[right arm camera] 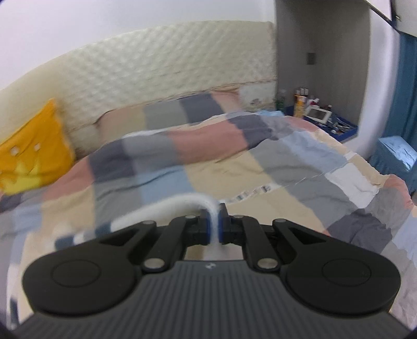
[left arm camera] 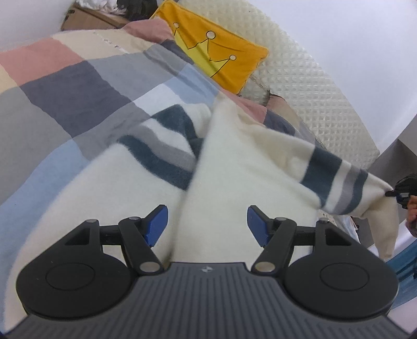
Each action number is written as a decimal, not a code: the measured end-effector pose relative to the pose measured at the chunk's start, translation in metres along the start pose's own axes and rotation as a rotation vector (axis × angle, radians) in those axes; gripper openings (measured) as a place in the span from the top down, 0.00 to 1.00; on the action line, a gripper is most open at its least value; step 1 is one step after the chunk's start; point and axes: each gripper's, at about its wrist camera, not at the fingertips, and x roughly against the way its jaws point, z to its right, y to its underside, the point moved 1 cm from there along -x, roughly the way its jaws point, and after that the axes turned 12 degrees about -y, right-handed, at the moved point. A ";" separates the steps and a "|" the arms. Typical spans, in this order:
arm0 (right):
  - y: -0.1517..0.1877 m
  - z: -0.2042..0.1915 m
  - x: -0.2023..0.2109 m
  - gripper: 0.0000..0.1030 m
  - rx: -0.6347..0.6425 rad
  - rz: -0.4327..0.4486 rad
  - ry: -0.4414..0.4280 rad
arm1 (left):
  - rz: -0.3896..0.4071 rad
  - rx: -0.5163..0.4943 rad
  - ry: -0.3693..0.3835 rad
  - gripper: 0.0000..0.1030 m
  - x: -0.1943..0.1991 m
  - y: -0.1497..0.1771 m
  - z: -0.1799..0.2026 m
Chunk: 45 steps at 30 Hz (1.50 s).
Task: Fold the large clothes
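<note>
A cream sweater (left arm camera: 234, 161) with dark teal and grey stripes lies on the checked duvet (left arm camera: 78, 86). My left gripper (left arm camera: 207, 224) hovers over its body, open. A raised fold of cream cloth runs between the blue pads (left arm camera: 156, 224), which do not press on it. My right gripper (right arm camera: 215, 225) is shut on a thin bunch of the sweater's cream cloth (right arm camera: 182, 204). In the left wrist view the right gripper (left arm camera: 402, 191) shows at the far right edge, pulling a striped part of the sweater taut and lifted off the bed.
A yellow cushion (left arm camera: 216, 49) with a crown leans on the quilted cream headboard (left arm camera: 307, 86). A cardboard box (left arm camera: 88, 19) sits behind the bed. A wall niche with bottles (right arm camera: 307, 104) and a blue curtain (right arm camera: 406, 86) lie beyond the duvet (right arm camera: 234, 161).
</note>
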 end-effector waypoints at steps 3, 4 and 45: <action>-0.006 0.018 -0.044 0.92 -0.028 -0.012 0.061 | -0.031 0.002 -0.002 0.30 -0.013 -0.001 0.003; -0.006 0.027 -0.061 0.92 -0.037 -0.019 0.083 | -0.040 0.001 0.004 0.30 -0.017 -0.001 0.005; 0.099 0.154 -0.115 0.19 -0.024 -0.049 0.155 | -0.040 -0.173 0.092 0.30 -0.021 0.023 0.044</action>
